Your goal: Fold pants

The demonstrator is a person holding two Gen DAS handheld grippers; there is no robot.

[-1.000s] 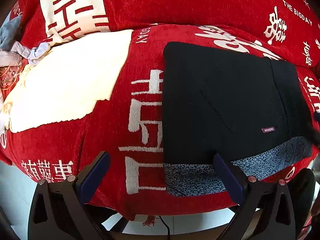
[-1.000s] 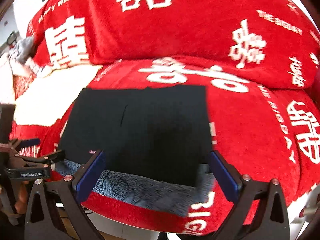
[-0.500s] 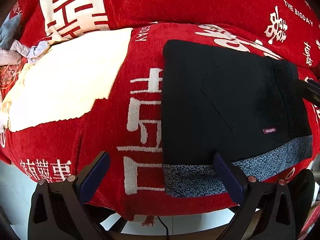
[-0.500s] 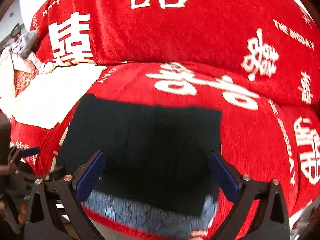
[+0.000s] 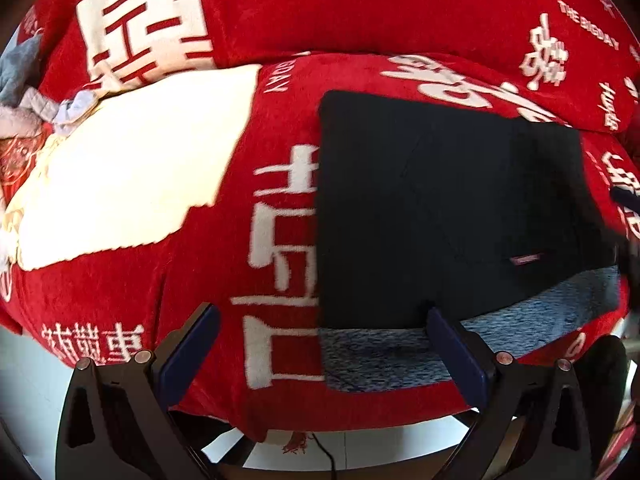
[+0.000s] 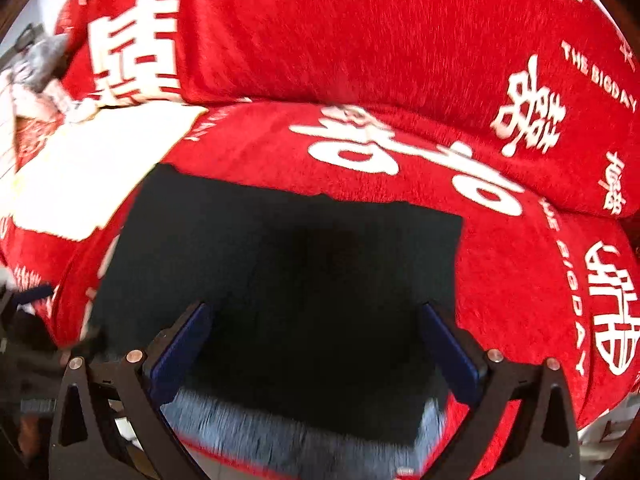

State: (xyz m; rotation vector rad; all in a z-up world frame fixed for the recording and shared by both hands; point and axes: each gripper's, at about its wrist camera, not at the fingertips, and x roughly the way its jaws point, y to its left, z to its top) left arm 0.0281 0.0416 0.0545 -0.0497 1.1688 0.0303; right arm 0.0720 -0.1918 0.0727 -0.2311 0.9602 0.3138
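A red plush sofa cover printed with white Chinese characters (image 5: 280, 248) drapes the whole seat and backrest; on its seat lie the folded black pants with a speckled grey waistband (image 5: 448, 216), a flat dark rectangle set right of centre in the left wrist view, the grey band running along the front edge of the seat; a cream-white folded cloth (image 5: 132, 184) lies well apart to their left; a small pink-and-white brand label (image 5: 527, 258) sits on the pants near the waistband; the left gripper (image 5: 318, 354) hovers with jaws spread wide, its right finger over the waistband; the right gripper (image 6: 310, 354) hangs directly over the pants (image 6: 304, 288), jaws wide too, holding nothing.
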